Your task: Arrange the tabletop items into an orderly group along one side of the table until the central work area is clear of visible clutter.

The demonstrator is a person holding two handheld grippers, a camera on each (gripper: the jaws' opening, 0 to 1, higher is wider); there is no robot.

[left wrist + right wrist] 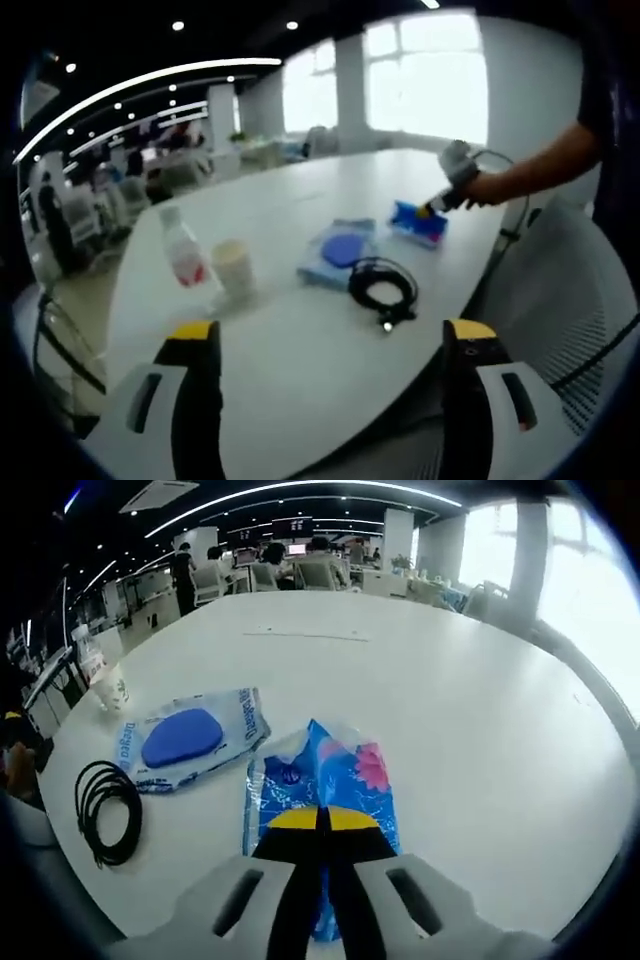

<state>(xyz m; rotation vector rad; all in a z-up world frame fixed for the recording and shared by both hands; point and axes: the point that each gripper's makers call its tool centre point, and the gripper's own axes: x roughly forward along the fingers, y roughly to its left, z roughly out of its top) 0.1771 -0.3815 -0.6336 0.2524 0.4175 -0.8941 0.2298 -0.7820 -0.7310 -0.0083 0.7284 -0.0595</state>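
Blue floral pack [325,780] mid-worktop [480,700], right claw [322,820] clenched on it. Wipes pack [190,735], cable [108,810], cup [233,268], bottle [183,250] scattered beside it, ungrouped. Left claw [330,345] released, holding nothing. Task barely begun.

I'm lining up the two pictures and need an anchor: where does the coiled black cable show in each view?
Left gripper view: the coiled black cable lies right of centre on the white table, just below the blue-lidded wipes pack.
Right gripper view: the cable lies at lower left, below-left of the same wipes pack.
Shared landmark: the wipes pack, beside the cable in both.
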